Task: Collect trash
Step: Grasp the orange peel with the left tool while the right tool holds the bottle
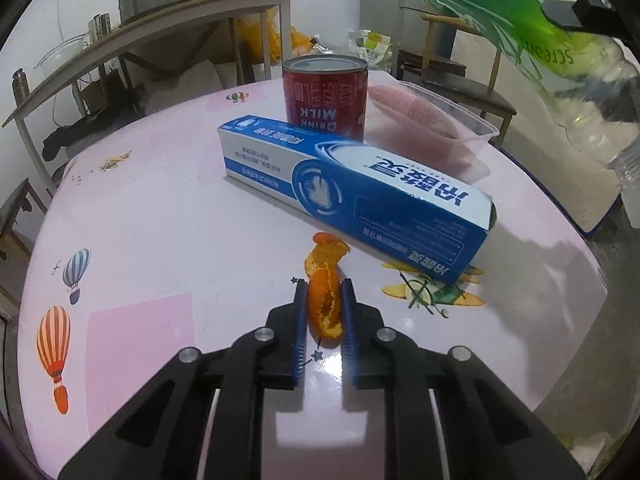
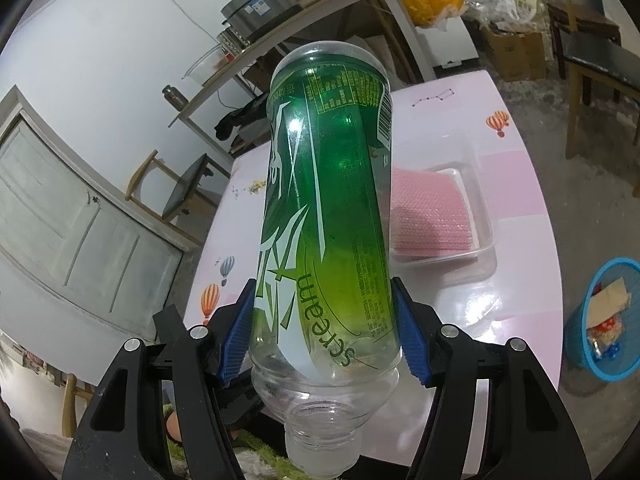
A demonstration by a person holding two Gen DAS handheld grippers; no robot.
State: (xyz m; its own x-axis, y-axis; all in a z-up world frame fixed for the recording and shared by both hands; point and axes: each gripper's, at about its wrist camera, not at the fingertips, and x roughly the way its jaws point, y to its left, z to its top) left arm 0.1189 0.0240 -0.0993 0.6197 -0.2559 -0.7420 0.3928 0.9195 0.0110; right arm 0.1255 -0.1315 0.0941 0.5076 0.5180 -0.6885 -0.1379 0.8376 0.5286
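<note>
My left gripper (image 1: 324, 286) is shut on an orange peel (image 1: 325, 288) that lies on the pink table (image 1: 160, 208); the peel's far end sticks out past the fingertips. Behind it lie a blue and white toothpaste box (image 1: 360, 188) and a red milk can (image 1: 325, 96). My right gripper (image 2: 324, 312) is shut on an empty green-labelled plastic bottle (image 2: 328, 208) and holds it in the air above the table, mouth toward the camera. The bottle also shows at the top right of the left wrist view (image 1: 532, 36).
A clear plastic tray (image 2: 486, 240) with a pink cloth (image 2: 430, 216) sits on the table. A blue trash basket (image 2: 608, 320) with scraps stands on the floor at the right. Chairs, a shelf table with a cooker and boxes stand around.
</note>
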